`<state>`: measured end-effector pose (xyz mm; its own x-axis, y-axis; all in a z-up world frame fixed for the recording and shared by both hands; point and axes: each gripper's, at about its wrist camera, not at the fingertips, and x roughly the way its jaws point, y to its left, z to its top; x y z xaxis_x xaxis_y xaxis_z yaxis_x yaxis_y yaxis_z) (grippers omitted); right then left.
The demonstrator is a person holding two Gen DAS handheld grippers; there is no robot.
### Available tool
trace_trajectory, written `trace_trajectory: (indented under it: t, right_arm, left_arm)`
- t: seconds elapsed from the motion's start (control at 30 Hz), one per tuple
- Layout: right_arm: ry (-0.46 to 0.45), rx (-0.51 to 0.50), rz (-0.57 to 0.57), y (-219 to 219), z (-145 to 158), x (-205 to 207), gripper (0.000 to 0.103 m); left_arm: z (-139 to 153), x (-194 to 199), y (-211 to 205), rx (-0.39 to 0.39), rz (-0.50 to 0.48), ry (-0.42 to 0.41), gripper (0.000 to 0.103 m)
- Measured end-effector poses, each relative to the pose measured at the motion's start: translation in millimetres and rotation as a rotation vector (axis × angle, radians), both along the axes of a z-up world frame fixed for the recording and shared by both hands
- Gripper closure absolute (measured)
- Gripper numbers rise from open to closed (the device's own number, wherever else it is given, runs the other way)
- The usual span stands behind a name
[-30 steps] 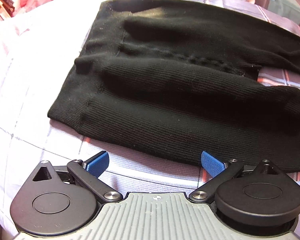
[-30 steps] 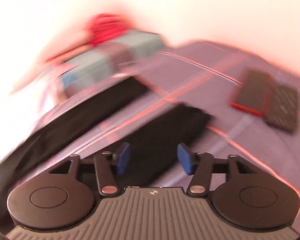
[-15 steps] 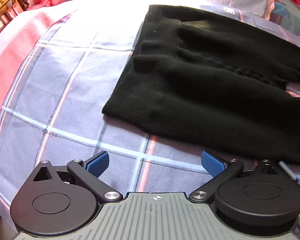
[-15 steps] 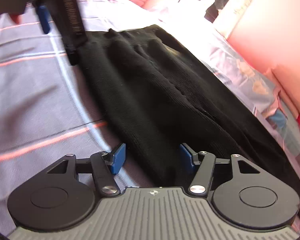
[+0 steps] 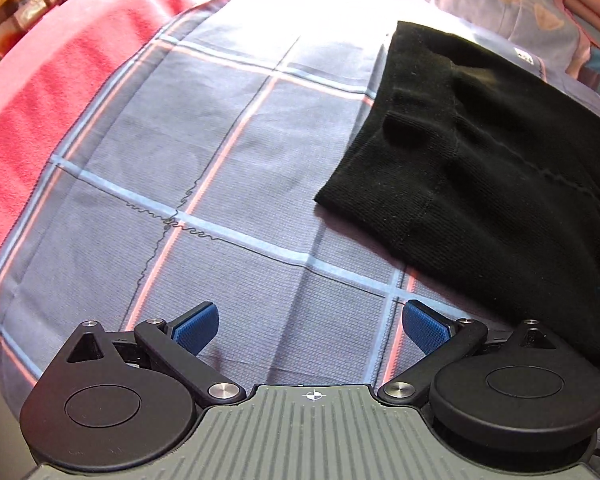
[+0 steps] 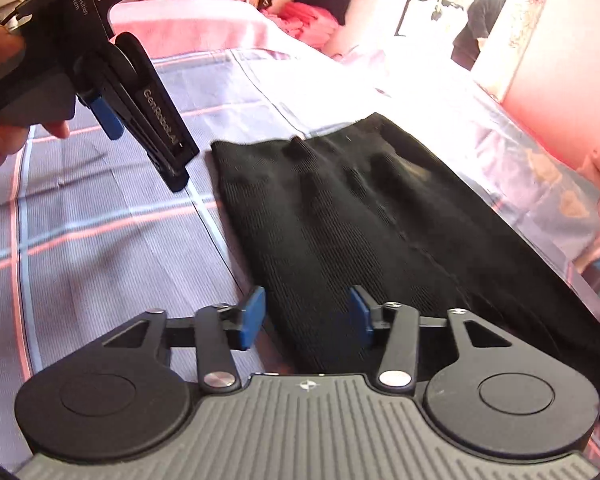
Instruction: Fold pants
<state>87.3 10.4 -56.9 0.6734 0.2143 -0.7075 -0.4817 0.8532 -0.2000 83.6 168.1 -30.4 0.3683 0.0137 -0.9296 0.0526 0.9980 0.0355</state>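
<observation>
Sharp frames; blown-out glare far end; fisheye-warped edges.

A: What lies between the blue-padded right tongs (image 6: 306,320)?

B: The near edge of the black ribbed knit pants (image 6: 380,232), spread flat on the grey checked bed sheet (image 6: 100,248); the pads stand apart, one on each side of the fabric.

A: And upper left?

B: The left tongs (image 6: 108,120), hand-held, black-bodied, hovering beside the waistband end, jaws' spacing unclear.
</observation>
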Motion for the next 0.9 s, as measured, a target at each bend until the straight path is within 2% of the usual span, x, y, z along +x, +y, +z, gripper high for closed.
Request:
trace_trajectory:
  t: [0.1, 0.2, 0.23, 0.27, 0.3, 0.37, 0.4, 0.47, 0.57, 0.67, 0.73, 0.8, 0.83, 0.87, 0.9]
  right_arm:
    - [0.023, -0.019, 0.049, 27, -20, 36, 0.043]
    - [0.064, 0.054, -0.022, 26, -31, 71, 0.047]
    - [0.090, 0.106, -0.073, 21, -29, 79, 0.056]
    - [0.128, 0.143, -0.104, 24, -30, 86, 0.093]
    - [0.125, 0.137, -0.083, 36, -28, 84, 0.090]
    - [0.054, 0.053, 0.044, 63, -25, 63, 0.087]
    - [0.034, 0.038, 0.069, 68, -25, 55, 0.079]
    - [0.042, 0.058, 0.038, 61, -22, 50, 0.070]
    - [0.073, 0.192, -0.078, 15, -2, 36, 0.063]
    - [0.060, 0.254, -0.263, -40, 13, 8, 0.036]
    - [0.097, 0.250, -0.418, -79, 11, -9, 0.035]
    - [0.222, 0.231, -0.568, -113, -1, -25, 0.035]
    - [0.305, 0.258, -0.603, -132, -12, -41, 0.035]
    - [0.294, 0.304, -0.570, -142, -5, -57, 0.036]
    - [0.323, 0.314, -0.578, -153, 2, -69, 0.036]
  left_arm:
    - [3, -1, 8, 0.018, 0.013, -0.010, 0.000]
    - [5, -3, 20, 0.036, 0.033, -0.020, 0.000]
    - [7, -5, 24, 0.038, 0.041, -0.023, 0.000]
    - [7, -6, 30, 0.040, 0.052, -0.025, 0.000]
    - [8, -7, 34, 0.043, 0.064, -0.026, 0.000]
    - [9, -9, 41, 0.051, 0.088, -0.026, 0.000]
    - [9, -9, 44, 0.054, 0.099, -0.026, 0.000]
    - [9, -6, 45, 0.053, 0.112, -0.023, 0.000]
    - [11, 4, 34, 0.047, 0.101, -0.024, 0.000]
    - [12, 15, 8, 0.031, 0.044, -0.043, 0.000]
    - [11, 24, -18, 0.020, -0.007, -0.052, 0.000]
    - [7, 33, -47, 0.006, -0.065, -0.057, 0.000]
    - [3, 37, -62, 0.001, -0.093, -0.060, 0.000]
    - [-3, 41, -75, 0.000, -0.122, -0.055, 0.000]
    - [-11, 46, -87, 0.008, -0.140, -0.039, 0.000]
